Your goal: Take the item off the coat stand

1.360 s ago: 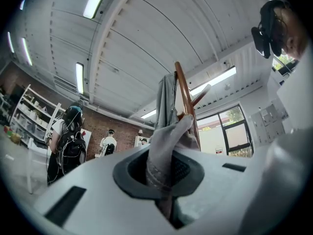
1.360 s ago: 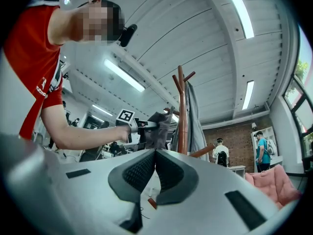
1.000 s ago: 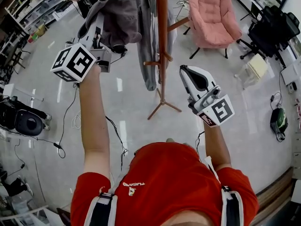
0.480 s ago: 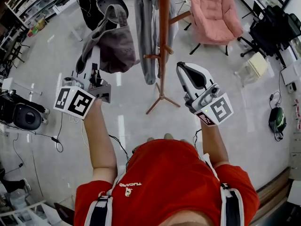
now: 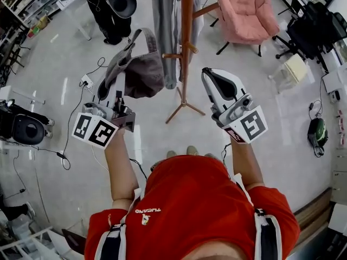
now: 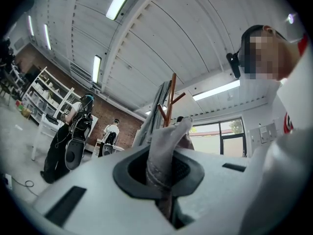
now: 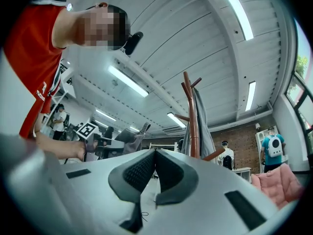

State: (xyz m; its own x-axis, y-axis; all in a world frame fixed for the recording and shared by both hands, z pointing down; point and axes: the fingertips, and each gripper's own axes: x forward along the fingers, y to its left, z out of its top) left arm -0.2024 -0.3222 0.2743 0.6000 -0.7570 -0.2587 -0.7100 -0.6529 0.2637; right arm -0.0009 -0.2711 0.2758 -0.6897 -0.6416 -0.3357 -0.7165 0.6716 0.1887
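Just left of coat stand, off its pegs: grey bag, hanging by strap clamped in left gripper. Right of coat stand: right gripper, jaws pressed together, empty.

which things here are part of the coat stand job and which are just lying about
Part of the job:
- grey bag, its strap clamped in the left gripper
- coat stand
- right gripper, shut and empty

Just lying about:
- grey garment hanging on the stand
- pink chair
- black office chair
- floor cables
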